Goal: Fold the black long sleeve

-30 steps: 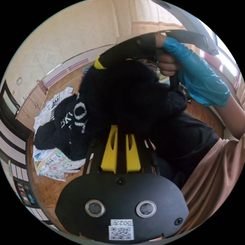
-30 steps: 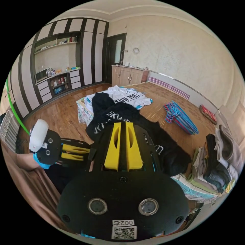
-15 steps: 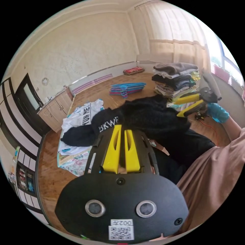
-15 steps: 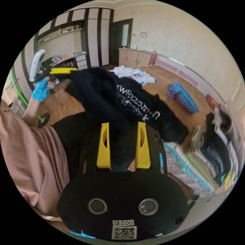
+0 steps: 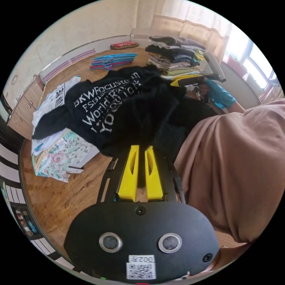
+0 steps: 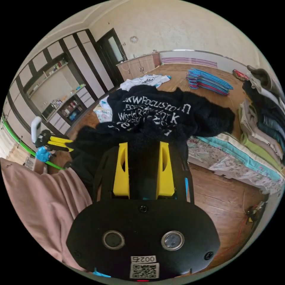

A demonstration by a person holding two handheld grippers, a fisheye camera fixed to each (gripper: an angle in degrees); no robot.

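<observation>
Folding has barely begun, by my reading: the black top [image 5: 118,107] hangs bunched and unspread between the two grippers, its white lettering showing, above the patterned mat [image 6: 237,160] and wood floor [image 5: 59,196]. Spreading it flat and every fold remain. The left gripper [image 5: 139,150] has its jaws nearly together, pinching the hem. The right gripper [image 6: 142,145] has its jaws apart with cloth between them; whether they press it I cannot tell.
</observation>
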